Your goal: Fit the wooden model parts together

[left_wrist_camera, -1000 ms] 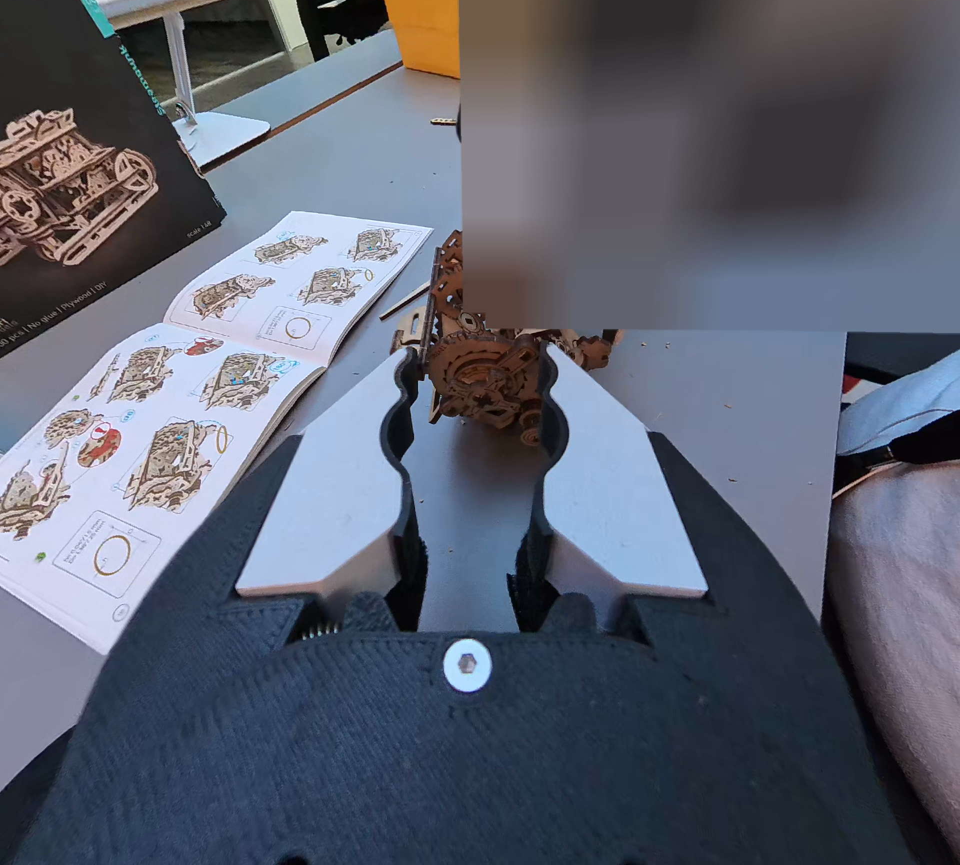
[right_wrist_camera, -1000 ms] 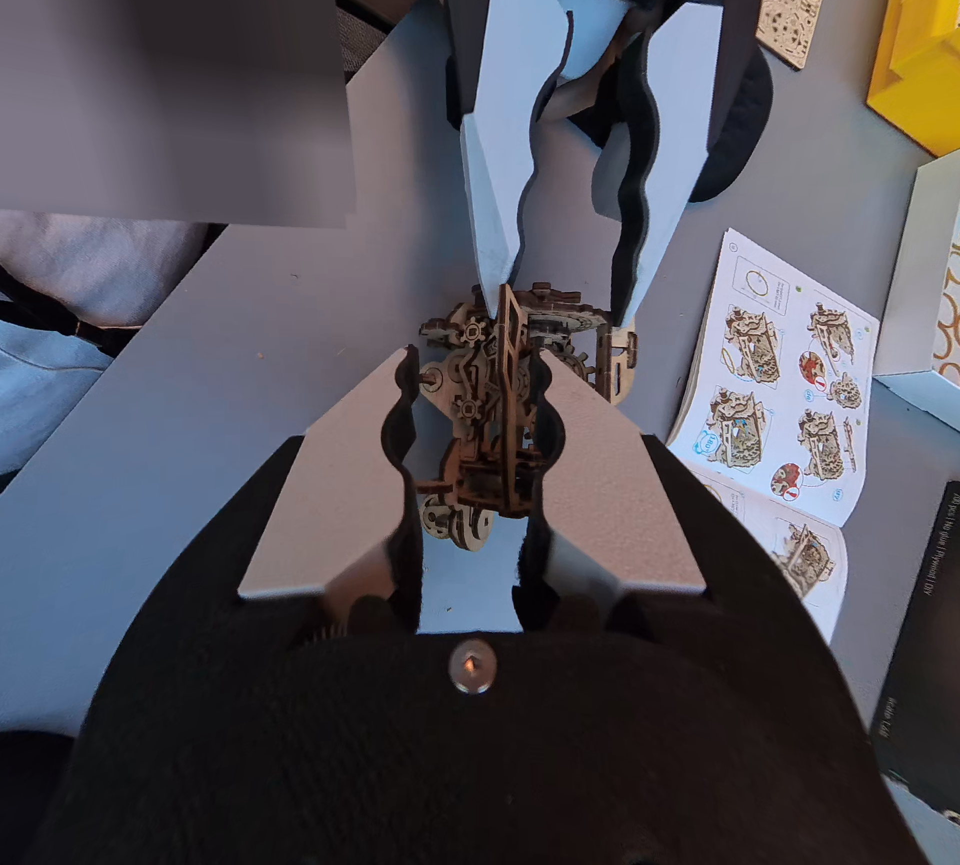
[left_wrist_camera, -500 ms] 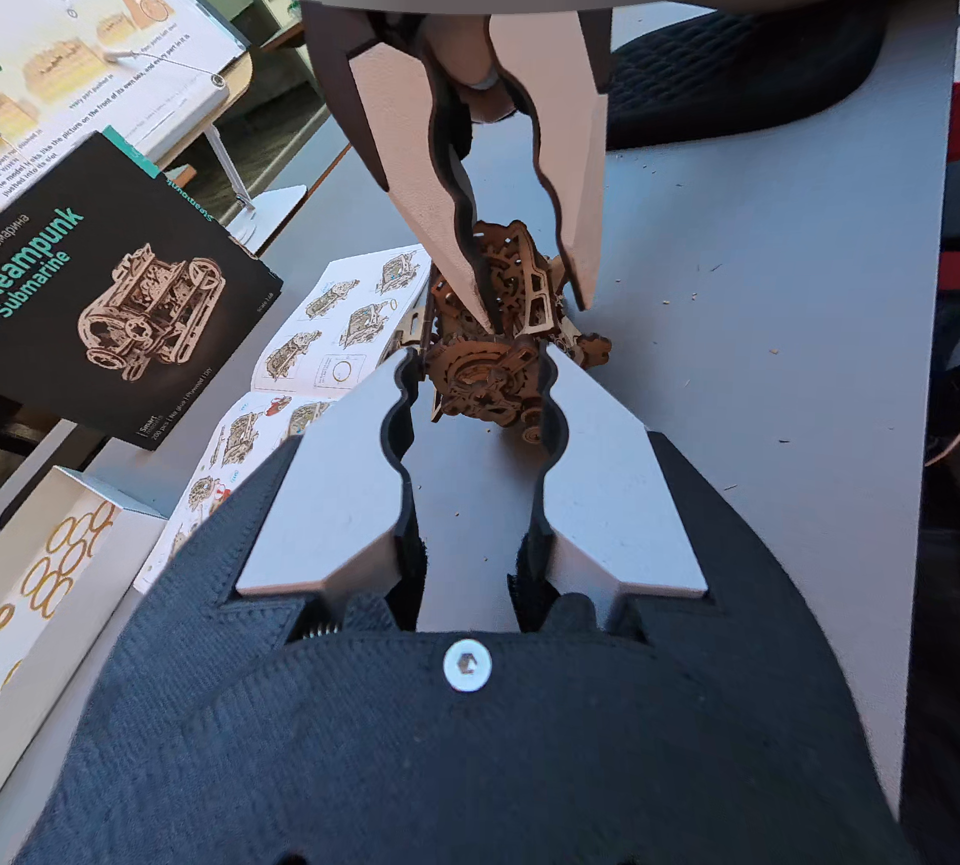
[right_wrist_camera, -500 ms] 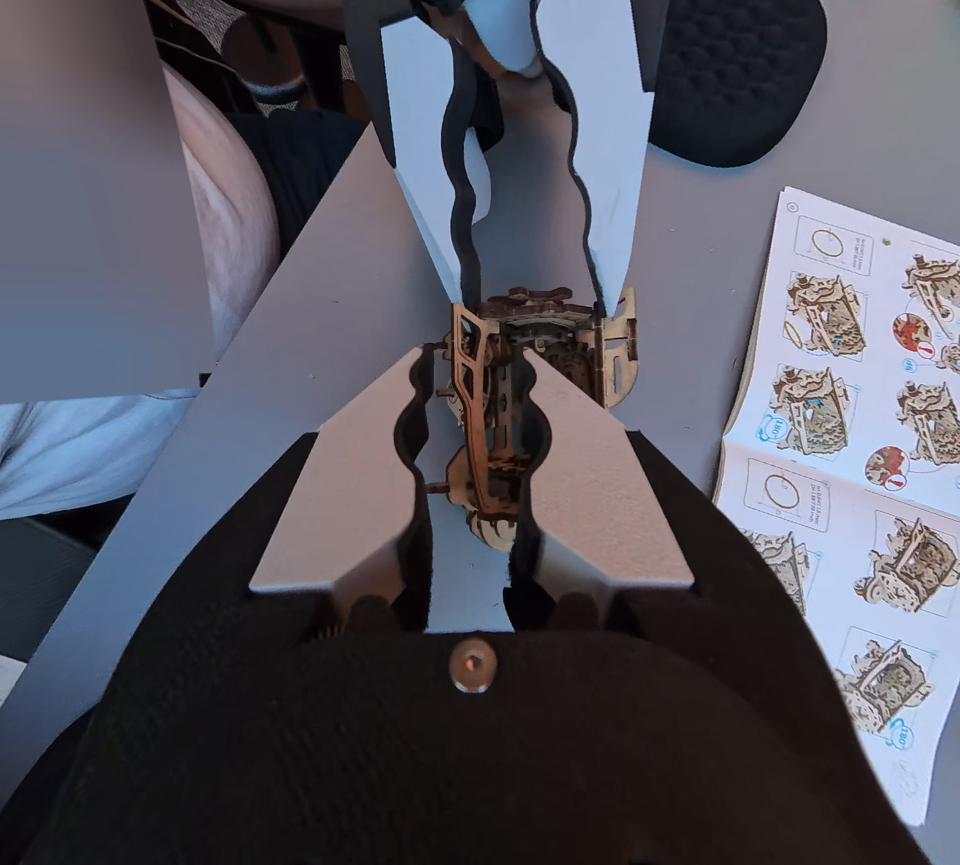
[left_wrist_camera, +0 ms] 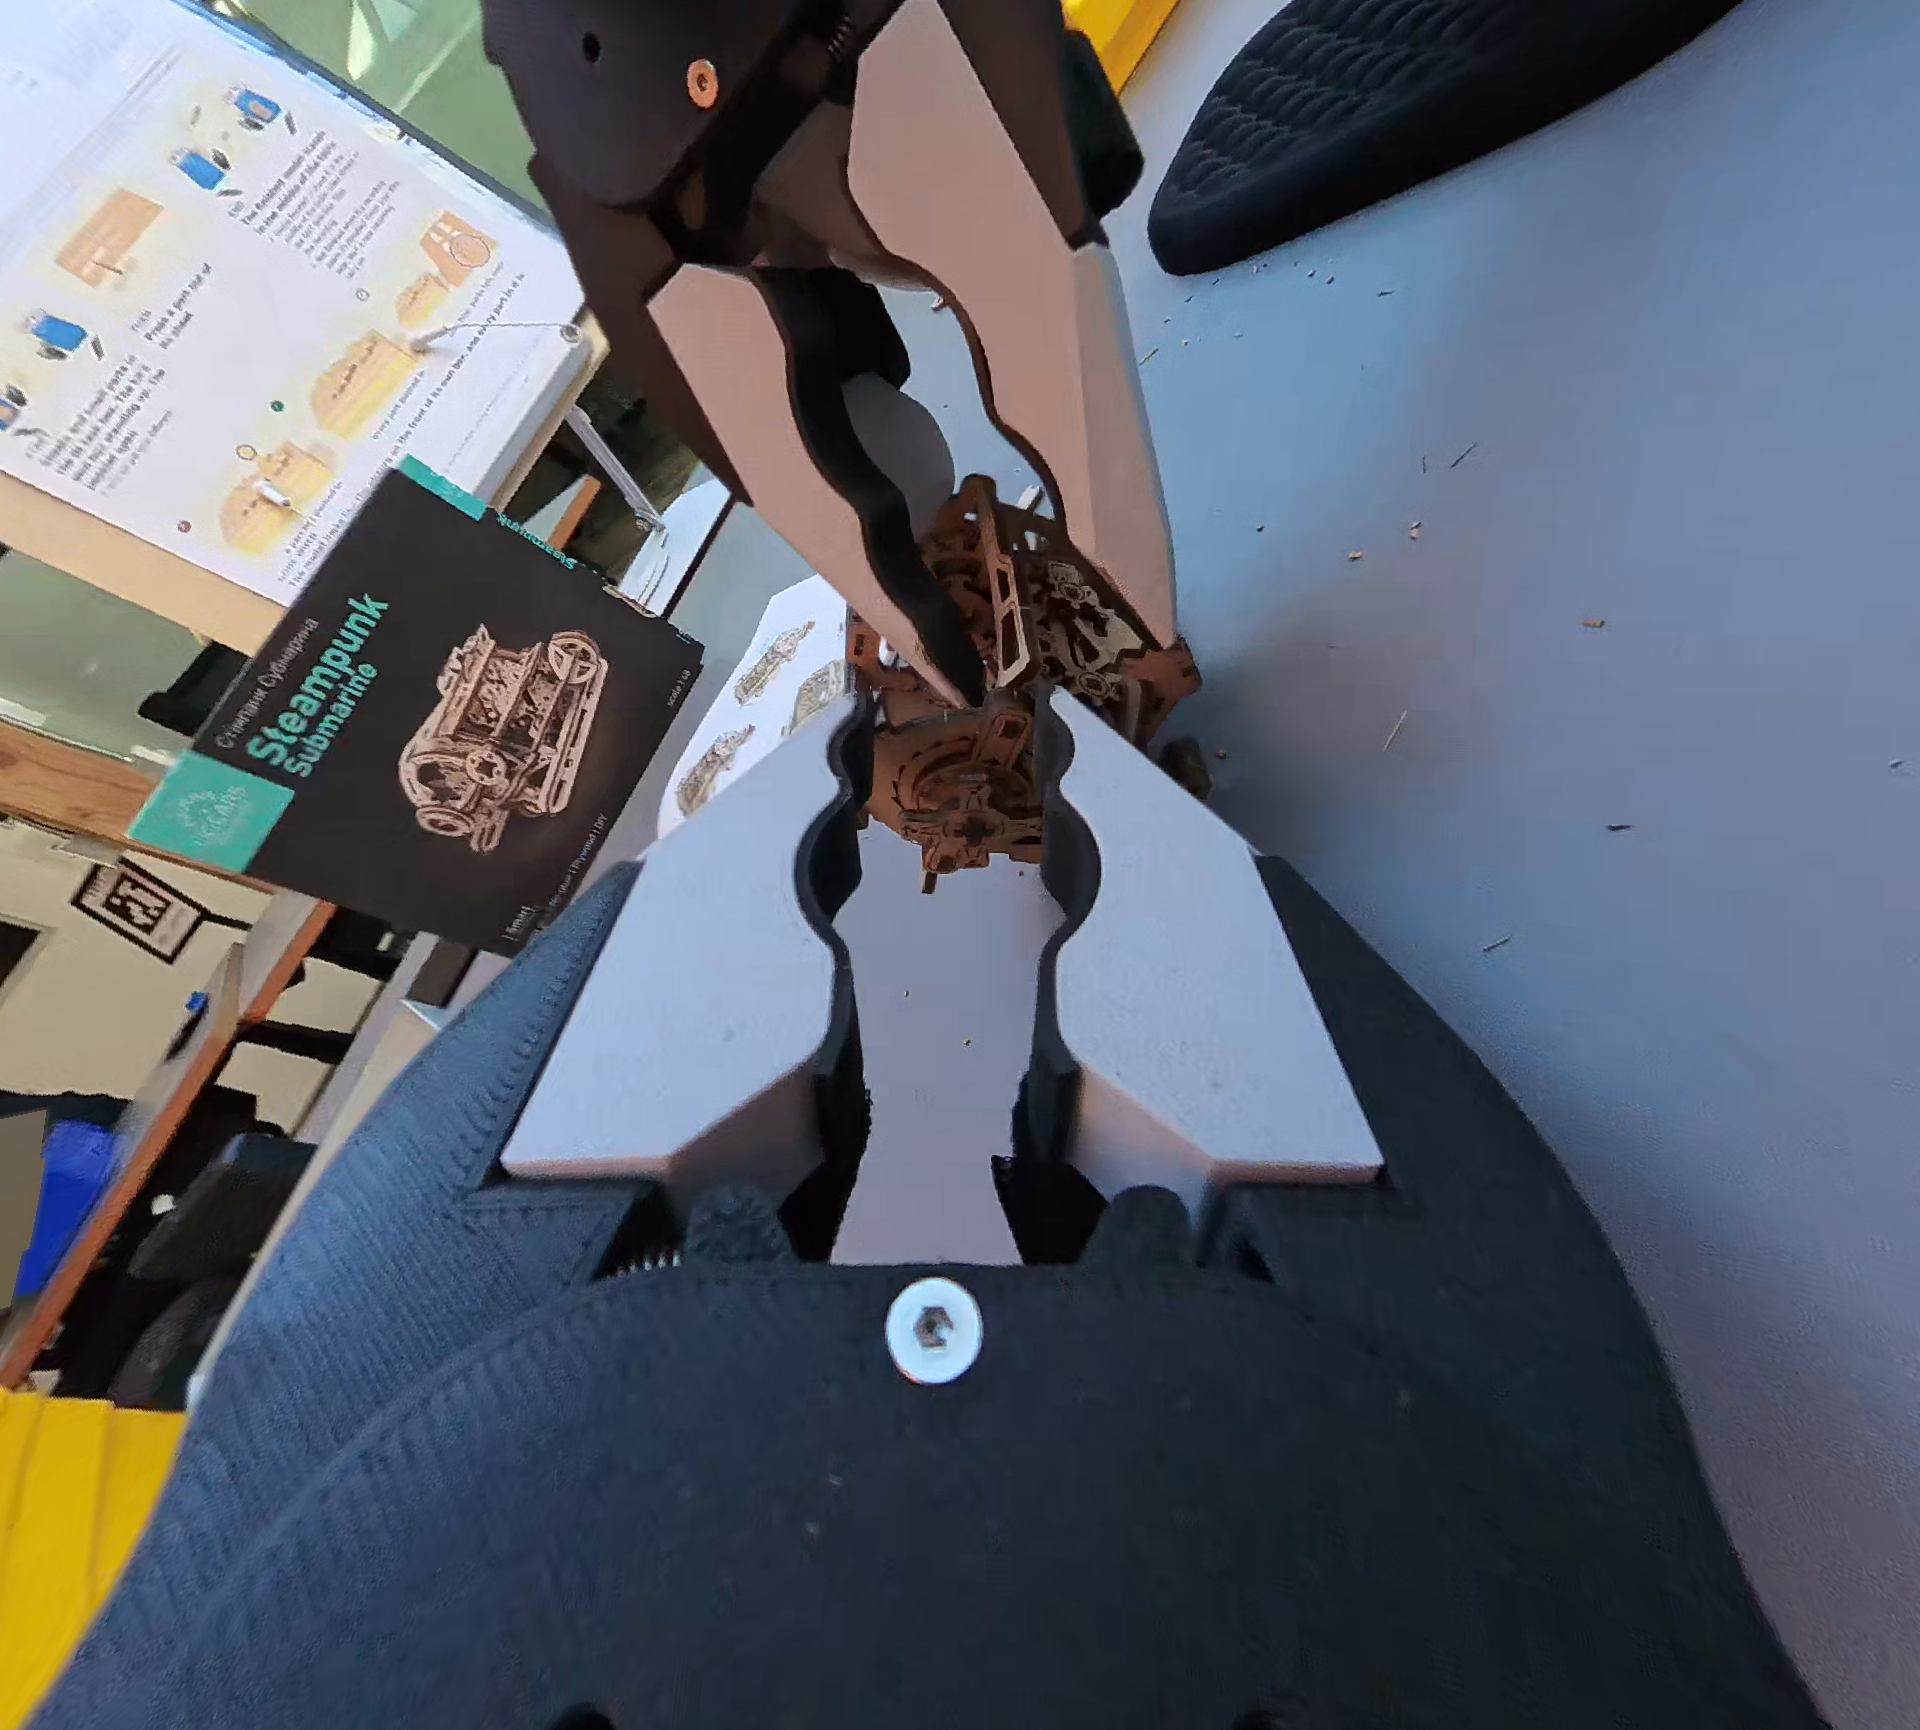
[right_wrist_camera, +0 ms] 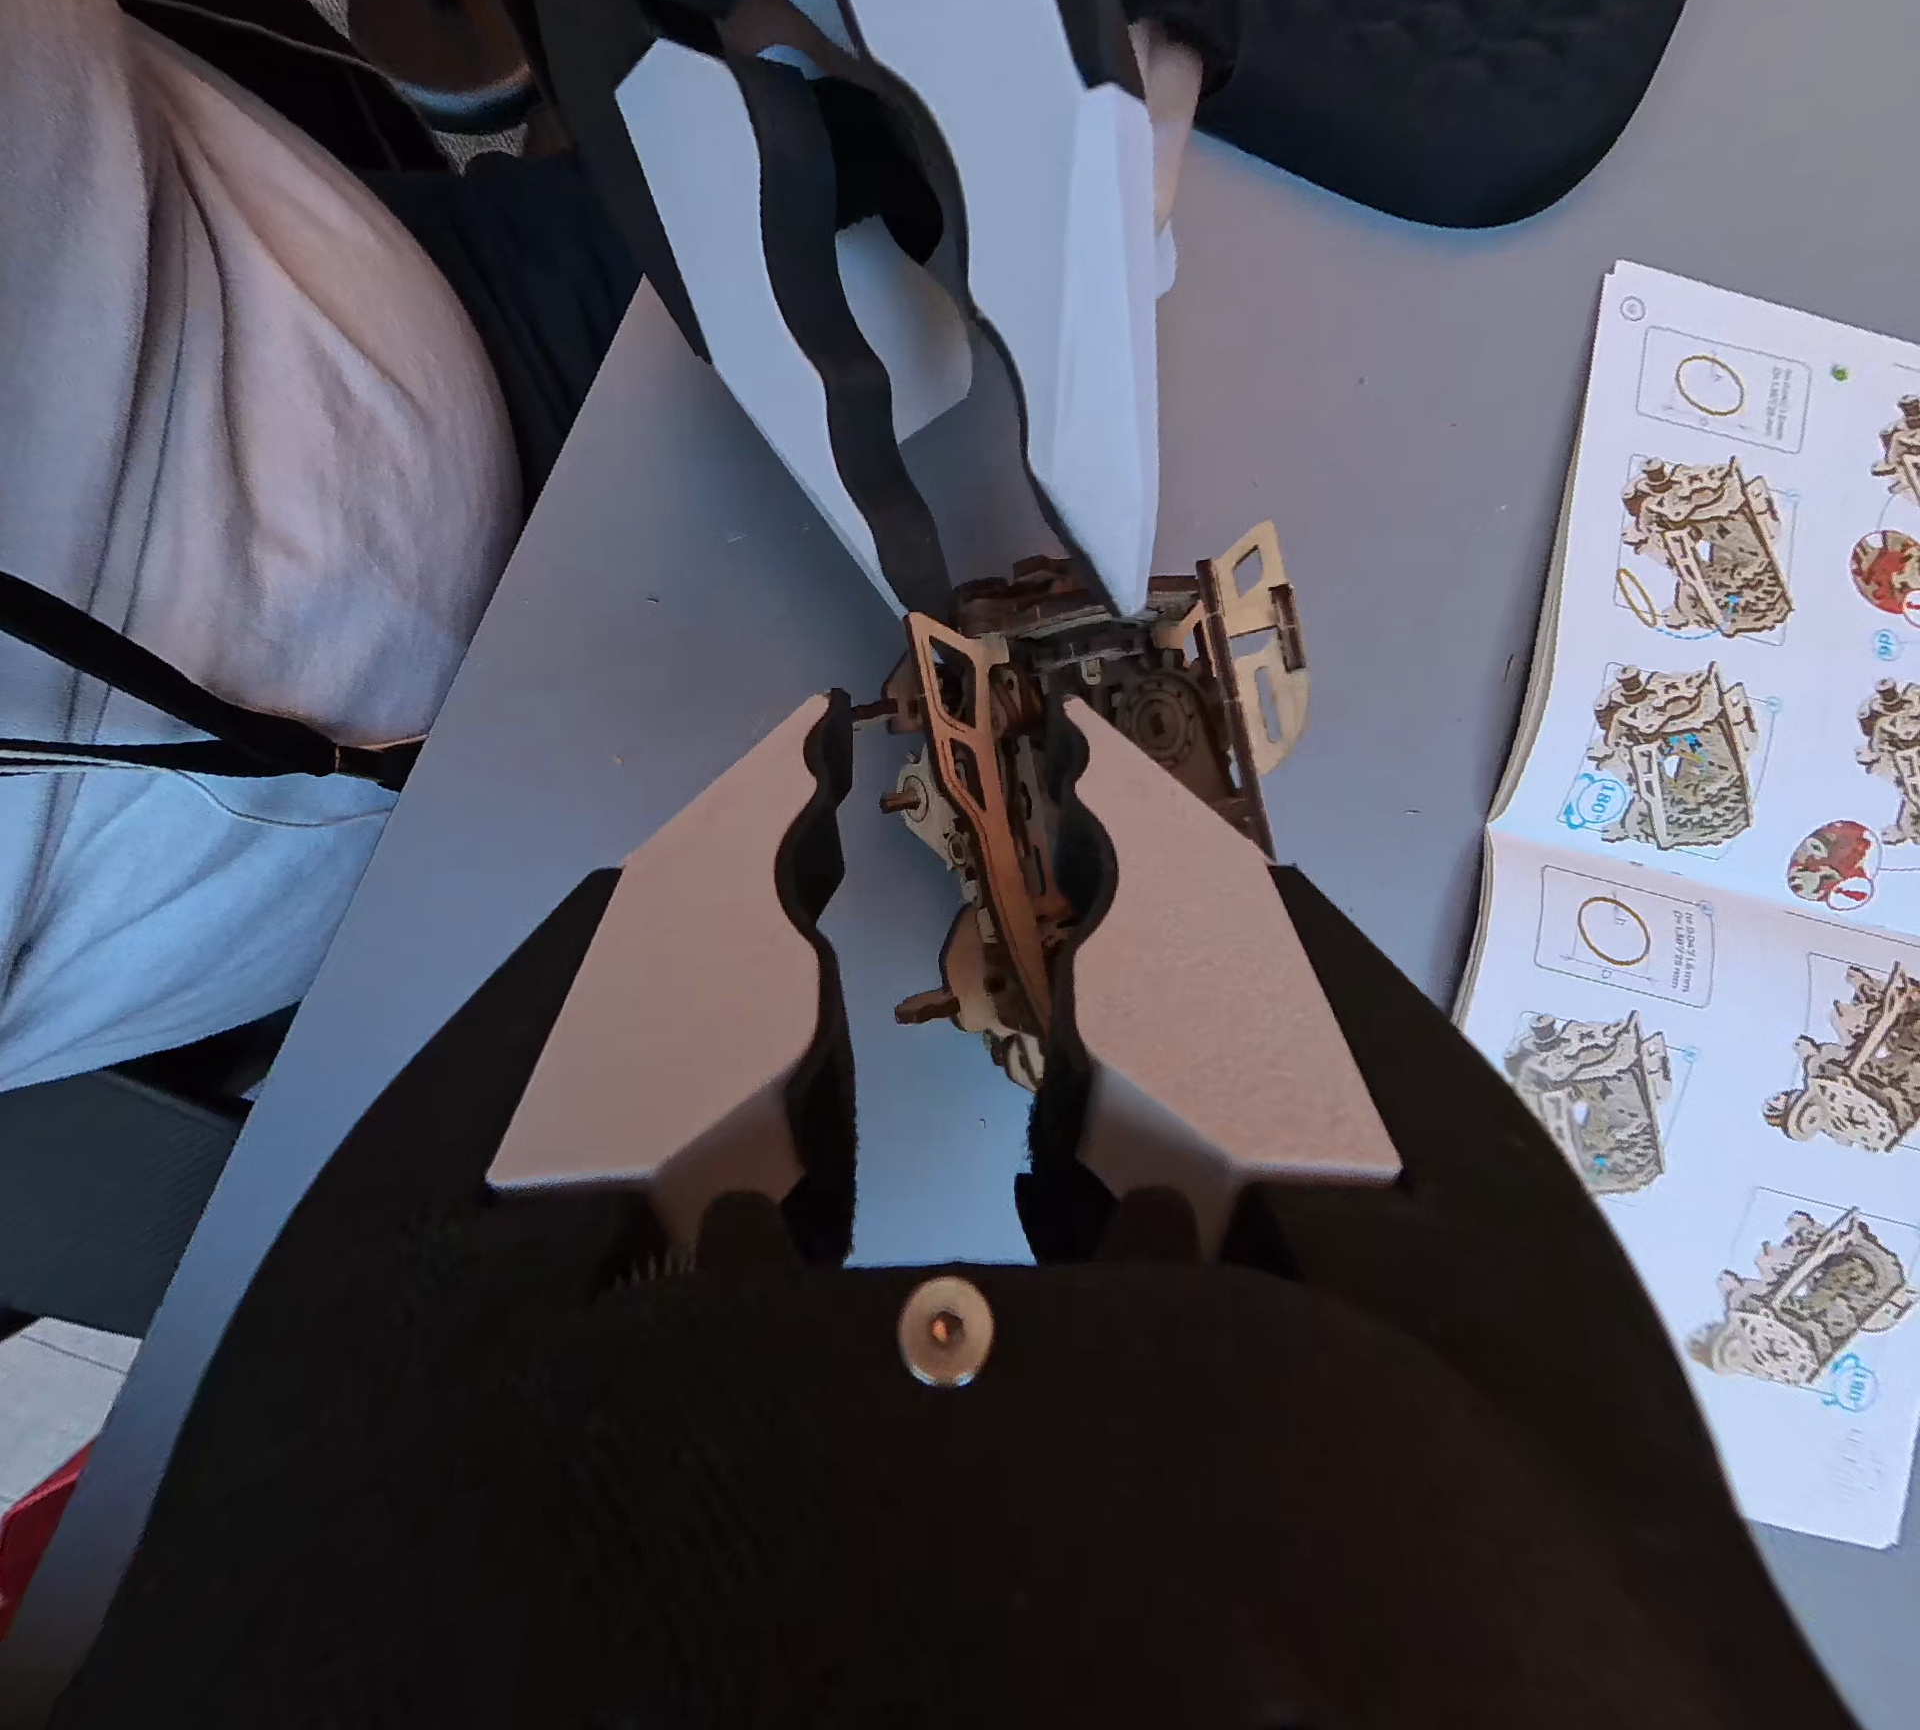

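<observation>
Both pictures are bright, lit by cool daylight that gives the grey table [left_wrist_camera: 1558, 745] a bluish cast. In the left wrist view, warm light falls on the pale finger plates of the right gripper [left_wrist_camera: 1023, 683] at 12 o'clock, while the wooden model [left_wrist_camera: 997, 704] at centre sits in reddish-brown shade, its detail muddy. The printed sheet [left_wrist_camera: 208, 246] at 10 o'clock is nearly washed out by glare and soft with blur. In the right wrist view, the instruction booklet [right_wrist_camera: 1714, 745] at 3 o'clock is crisp and evenly lit. The left gripper [right_wrist_camera: 1023, 610] at 12 o'clock shows slight motion blur. Wide-angle distortion bends straight edges toward every border. The black gripper bodies at 6 o'clock are underexposed, almost textureless.
</observation>
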Available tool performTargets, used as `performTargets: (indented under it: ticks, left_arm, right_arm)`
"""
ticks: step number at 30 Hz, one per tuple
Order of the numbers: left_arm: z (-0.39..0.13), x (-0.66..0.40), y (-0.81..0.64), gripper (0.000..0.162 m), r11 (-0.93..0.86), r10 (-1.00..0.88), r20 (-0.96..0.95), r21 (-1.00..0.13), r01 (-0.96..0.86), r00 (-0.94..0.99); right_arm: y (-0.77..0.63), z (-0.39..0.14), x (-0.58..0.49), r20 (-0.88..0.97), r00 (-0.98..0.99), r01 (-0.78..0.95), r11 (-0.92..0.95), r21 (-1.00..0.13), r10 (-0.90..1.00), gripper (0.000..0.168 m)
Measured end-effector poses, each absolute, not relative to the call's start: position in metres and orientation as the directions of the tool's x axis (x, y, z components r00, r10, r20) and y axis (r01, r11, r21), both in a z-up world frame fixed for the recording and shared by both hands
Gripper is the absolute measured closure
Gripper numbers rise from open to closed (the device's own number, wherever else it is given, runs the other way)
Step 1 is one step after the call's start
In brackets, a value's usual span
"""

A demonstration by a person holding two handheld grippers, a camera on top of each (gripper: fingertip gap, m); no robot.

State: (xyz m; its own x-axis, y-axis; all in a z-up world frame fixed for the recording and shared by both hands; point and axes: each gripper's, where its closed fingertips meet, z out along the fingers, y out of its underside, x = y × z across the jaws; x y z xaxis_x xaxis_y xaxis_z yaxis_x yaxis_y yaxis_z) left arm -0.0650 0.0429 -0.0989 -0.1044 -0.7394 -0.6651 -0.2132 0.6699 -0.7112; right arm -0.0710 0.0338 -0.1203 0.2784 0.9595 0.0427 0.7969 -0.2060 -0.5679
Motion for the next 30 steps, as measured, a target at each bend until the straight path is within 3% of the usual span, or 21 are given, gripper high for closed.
performTargets:
  ticks: [5,12,15,19,24,30]
  left_arm:
    - [-0.096,-0.069,0.049,0.130,0.546,-0.838,-0.532,-0.805,-0.231,-0.124]
    - [-0.103,-0.067,0.052,0.126,0.547,-0.837,-0.530,-0.796,-0.261,-0.135]
    - [-0.111,-0.071,0.049,0.126,0.562,-0.826,-0.542,-0.768,-0.306,-0.157]
    - [-0.102,-0.076,0.039,0.115,0.394,-0.919,-0.373,-0.871,-0.295,-0.126]
    - [-0.085,-0.071,0.043,0.107,0.143,-0.990,-0.143,-0.955,-0.258,-0.021]
    - [-0.096,-0.062,0.046,0.102,0.241,-0.970,-0.236,-0.930,-0.279,-0.051]
  right_arm:
    - [0.036,-0.118,-0.068,0.012,0.295,0.780,-0.234,-0.581,0.955,0.135]
    - [0.037,-0.119,-0.066,0.009,0.304,0.781,-0.244,-0.575,0.953,0.142]
    - [0.030,-0.120,-0.066,-0.003,0.300,0.784,-0.249,-0.568,0.954,0.136]
    - [0.030,-0.120,-0.064,0.026,0.348,0.769,-0.270,-0.579,0.937,0.129]
    - [0.035,-0.112,-0.056,0.184,0.367,0.762,-0.181,-0.622,0.912,0.125]
    - [0.026,-0.100,-0.051,0.468,0.237,0.777,0.122,-0.617,0.851,0.113]
